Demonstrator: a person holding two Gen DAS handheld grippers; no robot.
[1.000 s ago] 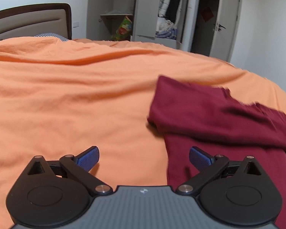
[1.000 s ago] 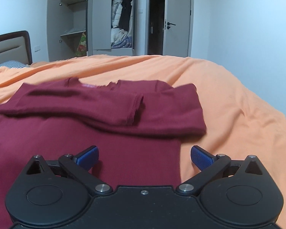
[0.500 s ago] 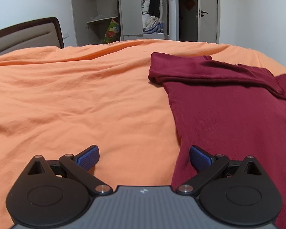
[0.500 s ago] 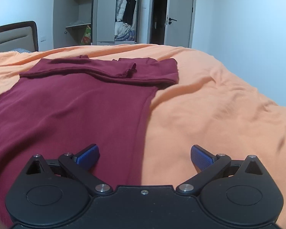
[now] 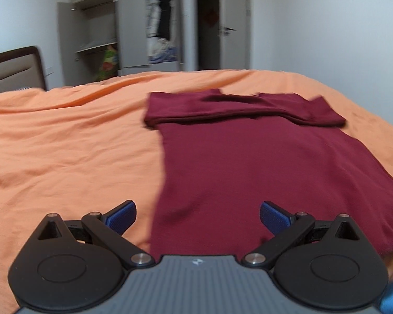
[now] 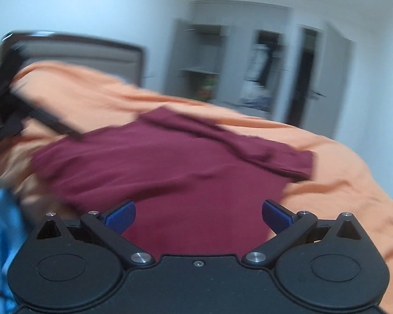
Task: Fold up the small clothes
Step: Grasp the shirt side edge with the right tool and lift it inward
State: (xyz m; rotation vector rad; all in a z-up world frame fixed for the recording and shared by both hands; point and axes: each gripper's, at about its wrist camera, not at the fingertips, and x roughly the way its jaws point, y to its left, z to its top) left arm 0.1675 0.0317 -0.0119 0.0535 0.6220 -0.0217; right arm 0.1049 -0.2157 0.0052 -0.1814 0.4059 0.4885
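Note:
A dark red long-sleeved shirt [image 5: 249,157] lies flat on the orange bedspread [image 5: 65,144], its sleeves folded across the chest at the far end. My left gripper [image 5: 197,217] is open above the shirt's near hem, its left finger over the bedspread and its right finger over the cloth. The right wrist view is blurred and tilted. There the shirt [image 6: 183,172] fills the middle, and my right gripper [image 6: 198,216] is open over its near edge with nothing between the fingers. The other gripper [image 6: 26,110] shows as a dark blur at the left.
A padded headboard [image 5: 13,70] stands at the left. An open grey wardrobe [image 5: 149,34] with hanging clothes and a doorway [image 5: 209,31] are behind the bed. Blue cloth [image 6: 0,248] shows at the lower left of the right wrist view.
Both grippers have drawn back toward the shirt's hem end and stayed open. The right wrist view has swung left and tilted; the left wrist view has shifted right over the shirt.

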